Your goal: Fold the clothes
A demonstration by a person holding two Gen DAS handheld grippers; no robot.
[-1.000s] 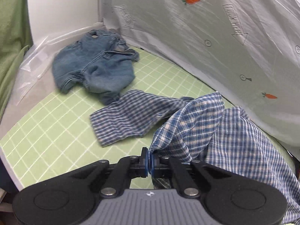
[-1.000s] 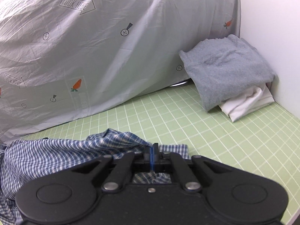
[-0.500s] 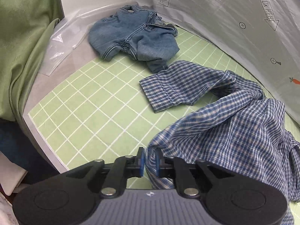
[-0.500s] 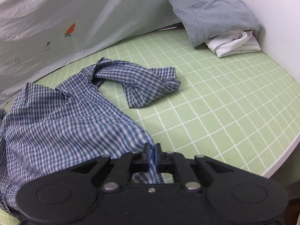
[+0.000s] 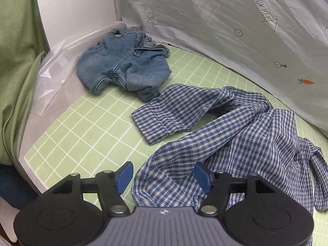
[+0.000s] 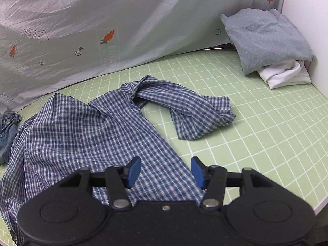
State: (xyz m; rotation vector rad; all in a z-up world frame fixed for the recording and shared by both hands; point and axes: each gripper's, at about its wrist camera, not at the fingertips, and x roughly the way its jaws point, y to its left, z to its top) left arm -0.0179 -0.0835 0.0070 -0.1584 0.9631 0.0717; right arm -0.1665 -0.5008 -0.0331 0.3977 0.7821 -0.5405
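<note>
While both grippers gape: one plaid shirt (image 6: pixel 98 135), one jeans (image 5: pixel 123 65).

Light: bright and even in both views, no dark spots on the green mat (image 5: pixel 78 127).
Shadows: soft and small, just under the folds of the checked shirt (image 6: pixel 98 135).
Shine: pale streaks on the grey sheet (image 6: pixel 127 20).
Edges: lines bend near the sides, and the corners go black.
Sharpness: mostly clear, a bit fuzzy far away.
</note>
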